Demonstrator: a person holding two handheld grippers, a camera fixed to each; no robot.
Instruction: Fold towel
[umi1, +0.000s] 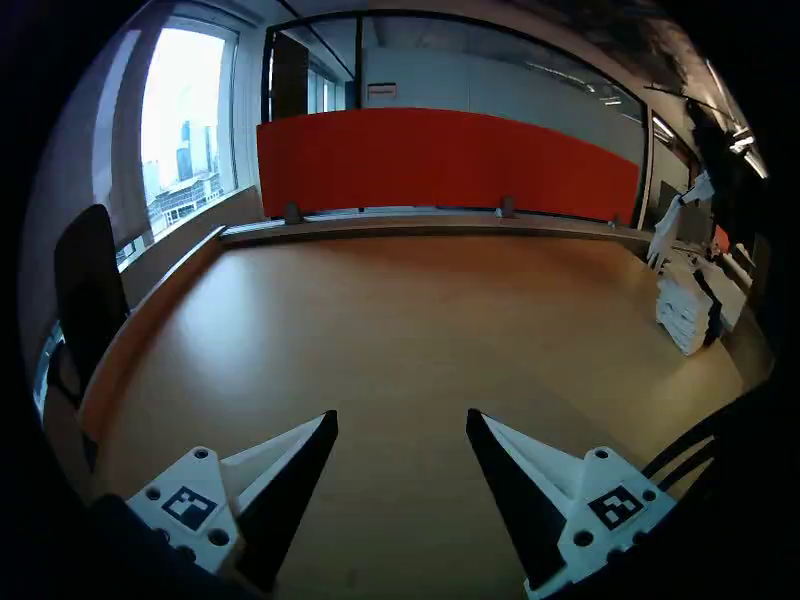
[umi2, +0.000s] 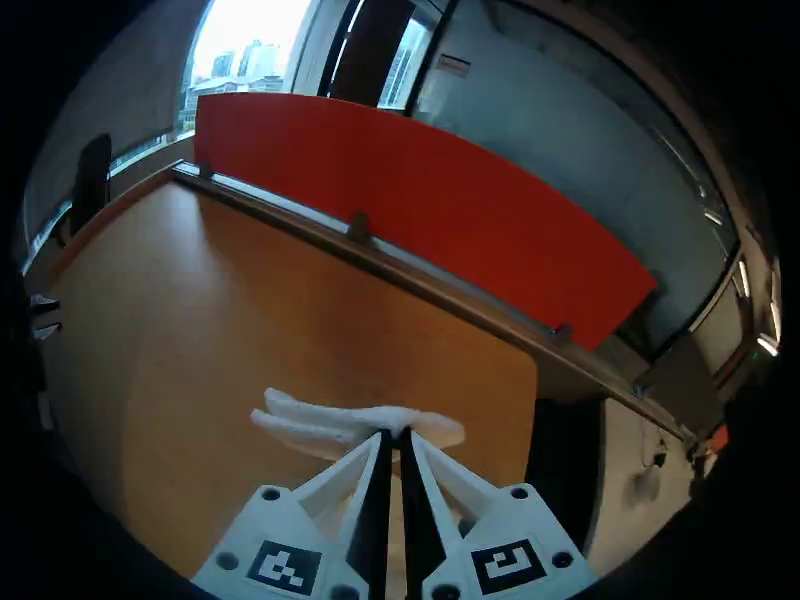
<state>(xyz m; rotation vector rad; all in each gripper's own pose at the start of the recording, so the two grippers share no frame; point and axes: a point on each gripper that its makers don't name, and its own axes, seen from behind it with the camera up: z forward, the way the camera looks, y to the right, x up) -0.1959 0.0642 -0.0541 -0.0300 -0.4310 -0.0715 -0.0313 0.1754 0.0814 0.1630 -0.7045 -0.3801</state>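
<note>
Left gripper (umi1: 400, 414) hangs over the wooden desk (umi1: 400, 310), fingers spread wide apart. Right gripper (umi2: 395, 435) is pinched tight on a white towel (umi2: 330, 415), close to the desk's edge.

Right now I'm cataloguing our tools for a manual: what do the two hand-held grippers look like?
The left hand-held gripper and the right hand-held gripper look alike: two white wedge-shaped fingers tapering to points, black inner faces, and a square black-and-white marker near each finger's base, with small round holes around it.
</note>
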